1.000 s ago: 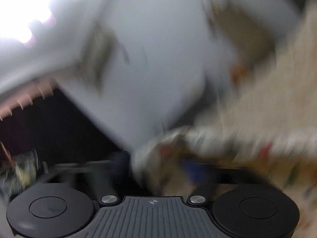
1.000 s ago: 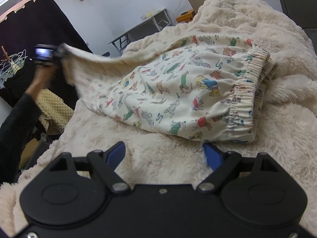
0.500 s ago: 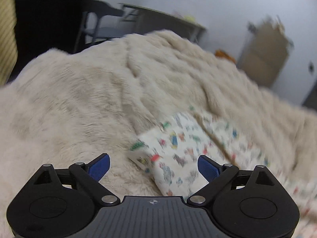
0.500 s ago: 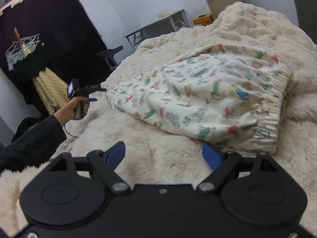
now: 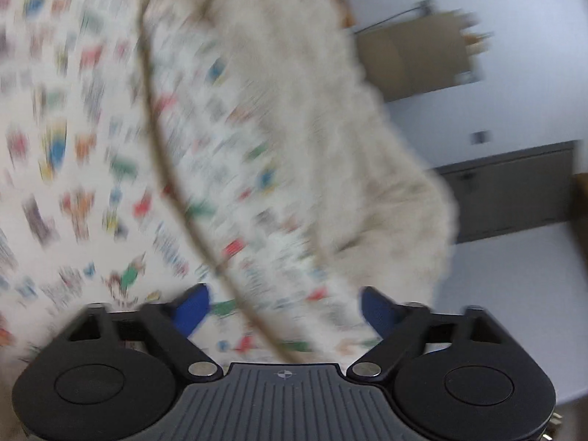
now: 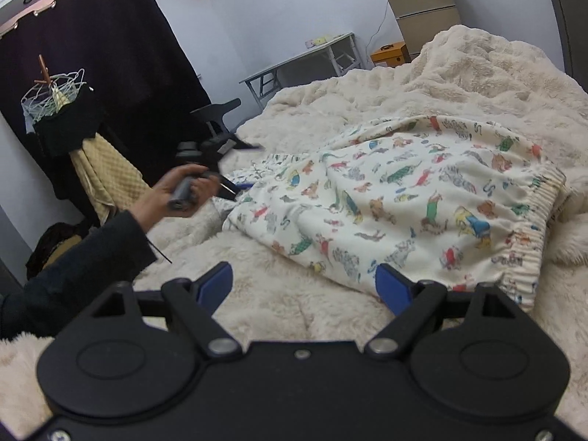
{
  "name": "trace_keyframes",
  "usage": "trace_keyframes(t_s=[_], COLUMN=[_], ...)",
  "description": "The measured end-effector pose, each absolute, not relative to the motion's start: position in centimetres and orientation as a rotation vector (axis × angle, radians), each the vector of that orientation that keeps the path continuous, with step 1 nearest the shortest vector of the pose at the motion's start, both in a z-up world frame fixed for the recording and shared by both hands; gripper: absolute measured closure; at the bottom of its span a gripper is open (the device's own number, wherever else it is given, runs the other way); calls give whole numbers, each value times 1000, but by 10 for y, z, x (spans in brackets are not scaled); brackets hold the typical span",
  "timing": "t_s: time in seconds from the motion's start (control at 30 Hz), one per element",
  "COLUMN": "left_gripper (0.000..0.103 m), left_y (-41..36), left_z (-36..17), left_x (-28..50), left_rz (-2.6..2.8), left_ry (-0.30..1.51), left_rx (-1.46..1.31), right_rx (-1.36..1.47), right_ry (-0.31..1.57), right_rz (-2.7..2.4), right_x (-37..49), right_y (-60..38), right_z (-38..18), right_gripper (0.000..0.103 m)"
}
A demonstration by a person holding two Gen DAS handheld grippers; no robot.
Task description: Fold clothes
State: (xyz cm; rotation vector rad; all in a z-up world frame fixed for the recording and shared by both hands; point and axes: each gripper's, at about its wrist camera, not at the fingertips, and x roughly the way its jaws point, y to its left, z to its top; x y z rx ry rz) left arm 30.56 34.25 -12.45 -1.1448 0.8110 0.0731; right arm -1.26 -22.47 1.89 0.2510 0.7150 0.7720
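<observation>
A cream garment with a colourful animal print (image 6: 404, 198) lies folded over on the fluffy cream blanket (image 6: 294, 305), its elastic waistband (image 6: 529, 228) at the right. My right gripper (image 6: 303, 284) is open and empty, low over the blanket just short of the garment's near edge. My left gripper (image 6: 250, 163) shows in the right wrist view, open, tilted, at the garment's left end. In the blurred left wrist view it (image 5: 283, 305) is open right over the printed cloth (image 5: 110, 147), a fold edge running between the fingers.
A black curtain (image 6: 92, 73), a stand with hangers (image 6: 55, 88) and a yellow towel (image 6: 103, 176) are at the left. A grey table (image 6: 301, 55), a chair (image 6: 220, 114), an orange box (image 6: 389, 53) and a tall cabinet (image 6: 419, 3) stand behind the bed.
My left gripper has let go of the garment's left end, which was held up and now lies on the blanket. It has then swung back over the cloth, open. The right gripper stayed open.
</observation>
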Motion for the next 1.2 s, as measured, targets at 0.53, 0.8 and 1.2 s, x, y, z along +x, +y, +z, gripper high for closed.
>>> trace_keyframes(t_s=[0.53,0.8,1.2], left_gripper=[53,61,103], left_y=[331,320,324], left_z=[-63,-100,-59], left_x=[397,398,403], left_rz=[88,55,75], left_ry=[759,936,858], left_rx=[-1021,-1053,-970], right_rx=[343,341,370], right_ry=[724,709,707], right_rz=[757,772,773], right_x=[11,8,16], right_y=[-250,-250,-253], right_z=[-2,1,-4], right_gripper=[19,19,19])
